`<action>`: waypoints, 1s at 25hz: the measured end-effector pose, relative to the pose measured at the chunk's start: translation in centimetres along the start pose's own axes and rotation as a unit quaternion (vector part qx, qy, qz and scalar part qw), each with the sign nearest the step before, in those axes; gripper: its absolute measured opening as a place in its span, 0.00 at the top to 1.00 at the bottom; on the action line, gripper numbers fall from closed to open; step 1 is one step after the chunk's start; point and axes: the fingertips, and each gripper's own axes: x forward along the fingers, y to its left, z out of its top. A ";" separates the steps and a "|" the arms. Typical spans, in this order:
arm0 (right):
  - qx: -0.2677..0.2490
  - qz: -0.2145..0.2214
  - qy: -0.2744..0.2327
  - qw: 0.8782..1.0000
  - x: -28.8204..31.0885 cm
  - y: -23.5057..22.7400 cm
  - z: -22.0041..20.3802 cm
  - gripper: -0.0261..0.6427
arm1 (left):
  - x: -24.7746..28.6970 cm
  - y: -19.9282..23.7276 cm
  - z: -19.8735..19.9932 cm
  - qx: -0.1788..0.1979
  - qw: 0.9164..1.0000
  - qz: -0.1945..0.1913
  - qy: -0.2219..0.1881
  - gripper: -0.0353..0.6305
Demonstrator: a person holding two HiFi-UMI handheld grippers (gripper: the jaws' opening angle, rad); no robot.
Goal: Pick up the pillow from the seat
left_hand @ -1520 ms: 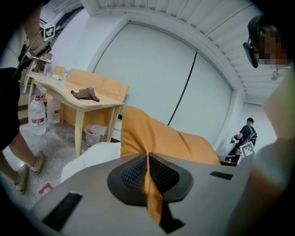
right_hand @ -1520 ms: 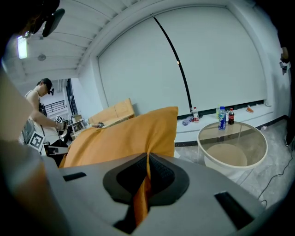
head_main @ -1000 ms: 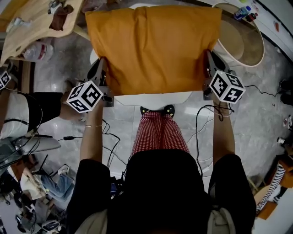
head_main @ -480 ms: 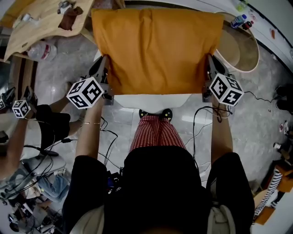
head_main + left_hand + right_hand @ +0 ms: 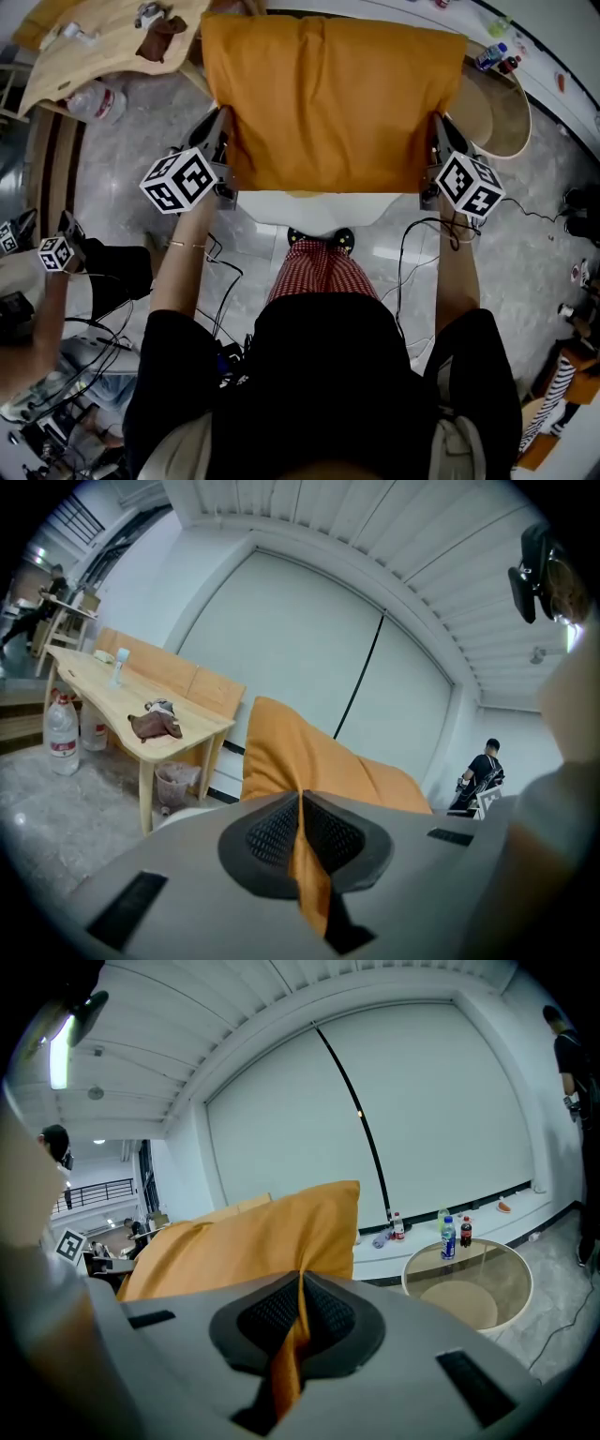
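An orange pillow [image 5: 328,98] hangs spread out in front of me, lifted above the white seat [image 5: 314,204]. My left gripper [image 5: 223,155] is shut on the pillow's left edge, and my right gripper [image 5: 433,159] is shut on its right edge. In the left gripper view a fold of orange pillow fabric [image 5: 305,878] is pinched between the dark pads [image 5: 267,836], with the pillow [image 5: 300,752] rising beyond. In the right gripper view the pillow [image 5: 253,1237] fills the middle, its edge clamped between the pads [image 5: 323,1314].
A wooden table [image 5: 94,47] with a brown rag and a water jug [image 5: 89,98] beneath stands at the far left. A round glass-topped table [image 5: 492,103] with bottles [image 5: 495,54] is at the right. Cables [image 5: 412,244] trail on the marble floor. Another person's arm with a gripper cube [image 5: 54,253] is at the left.
The pillow and both grippers have risen slightly and shifted a little right in the head view. The other person's gripper cube has come into view at the left.
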 end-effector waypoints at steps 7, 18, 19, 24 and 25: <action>0.006 0.003 -0.012 1.000 -0.2 0.7 1.3 0.92 | -0.5 -0.5 1.9 0.008 1.000 -0.003 0.000 0.92; 0.010 0.011 -0.036 0.999 -0.3 2.4 4.3 0.92 | -1.7 -0.9 5.7 0.016 0.999 -0.012 -0.025 0.92; 0.009 0.010 -0.038 0.999 -0.4 2.6 4.7 0.92 | -1.9 -1.1 6.0 0.016 0.999 -0.014 -0.028 0.92; 0.001 0.016 -0.051 0.999 -0.4 3.9 7.4 0.92 | -2.6 -1.2 8.0 0.015 0.999 -0.014 -0.042 0.92; 0.000 0.018 -0.052 0.998 -0.3 4.2 7.7 0.92 | -2.7 -1.2 8.5 0.020 0.999 -0.012 -0.046 0.92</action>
